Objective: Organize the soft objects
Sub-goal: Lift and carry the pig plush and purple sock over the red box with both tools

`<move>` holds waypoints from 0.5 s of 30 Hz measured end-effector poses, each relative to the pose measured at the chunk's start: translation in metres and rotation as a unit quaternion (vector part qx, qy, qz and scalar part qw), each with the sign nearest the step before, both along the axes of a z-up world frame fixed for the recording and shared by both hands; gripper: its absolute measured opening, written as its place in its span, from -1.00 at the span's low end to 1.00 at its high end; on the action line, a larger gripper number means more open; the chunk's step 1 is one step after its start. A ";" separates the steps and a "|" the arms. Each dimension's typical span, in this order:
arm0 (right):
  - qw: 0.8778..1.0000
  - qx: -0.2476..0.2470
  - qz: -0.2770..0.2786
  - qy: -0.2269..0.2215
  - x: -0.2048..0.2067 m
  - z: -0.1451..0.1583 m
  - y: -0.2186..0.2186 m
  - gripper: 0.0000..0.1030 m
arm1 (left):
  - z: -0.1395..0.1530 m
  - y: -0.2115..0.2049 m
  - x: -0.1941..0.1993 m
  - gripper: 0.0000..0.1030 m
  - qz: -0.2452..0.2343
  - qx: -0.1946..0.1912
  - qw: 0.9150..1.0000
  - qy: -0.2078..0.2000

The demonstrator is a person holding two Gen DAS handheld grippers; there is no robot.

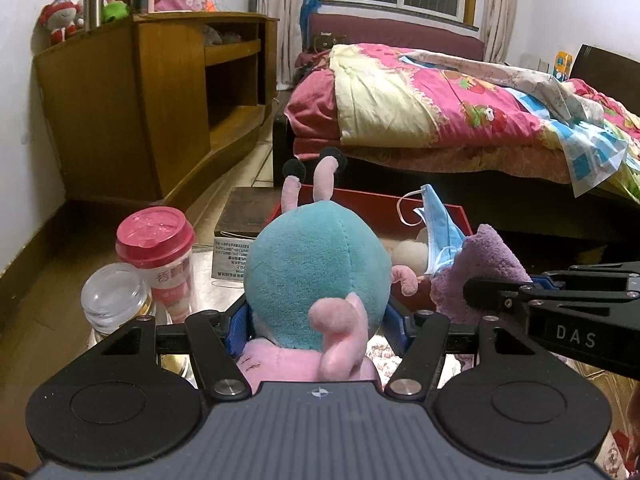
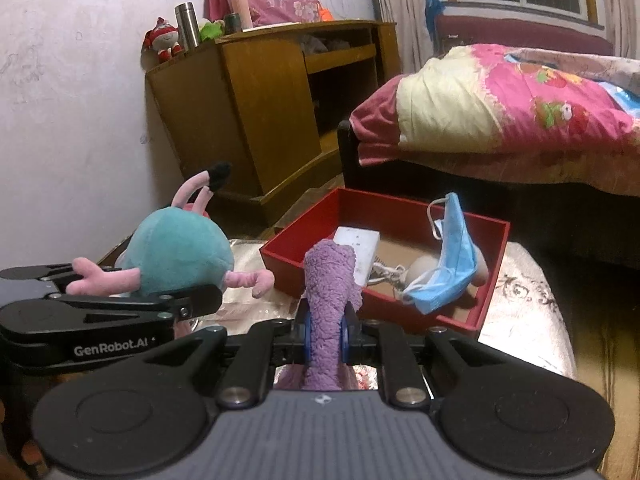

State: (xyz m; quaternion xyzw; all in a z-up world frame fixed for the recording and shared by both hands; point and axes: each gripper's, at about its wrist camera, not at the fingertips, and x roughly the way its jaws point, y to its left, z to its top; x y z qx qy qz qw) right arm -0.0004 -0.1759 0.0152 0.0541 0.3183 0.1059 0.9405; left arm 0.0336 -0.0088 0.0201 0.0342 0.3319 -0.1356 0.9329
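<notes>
Left hand-held gripper (image 1: 320,320) clamps the plush toy (image 1: 318,276), right hand-held gripper (image 2: 325,332) the purple cloth (image 2: 330,300), near the red box's rim (image 2: 280,258).

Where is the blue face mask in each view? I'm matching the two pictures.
Left wrist view: blue face mask right of centre, draped over the red box's far-right edge, behind the purple cloth.
Right wrist view: blue face mask right of centre, hanging into the red box.
Shared landmark: red box.

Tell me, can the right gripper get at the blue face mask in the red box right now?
Probably not: the right gripper is shut on the purple cloth, so it can't grasp the face mask, though the path into the red box looks clear.
</notes>
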 end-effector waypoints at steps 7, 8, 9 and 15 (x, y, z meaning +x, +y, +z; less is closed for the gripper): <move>0.999 -0.028 -0.004 -0.031 0.002 0.008 0.004 -1.00 | 0.002 -0.005 0.006 0.23 -0.001 0.006 1.000 -0.009; 0.999 -0.029 -0.005 -0.034 0.003 0.009 0.004 -1.00 | 0.003 -0.006 0.007 0.23 -0.002 0.007 1.000 -0.011; 0.999 -0.030 -0.008 -0.038 0.004 0.010 0.004 -1.00 | 0.003 -0.007 0.008 0.23 -0.002 0.008 1.000 -0.012; 0.998 -0.039 -0.020 -0.047 0.013 0.011 -0.001 -1.00 | 0.002 -0.008 0.016 0.23 -0.001 0.007 1.000 -0.013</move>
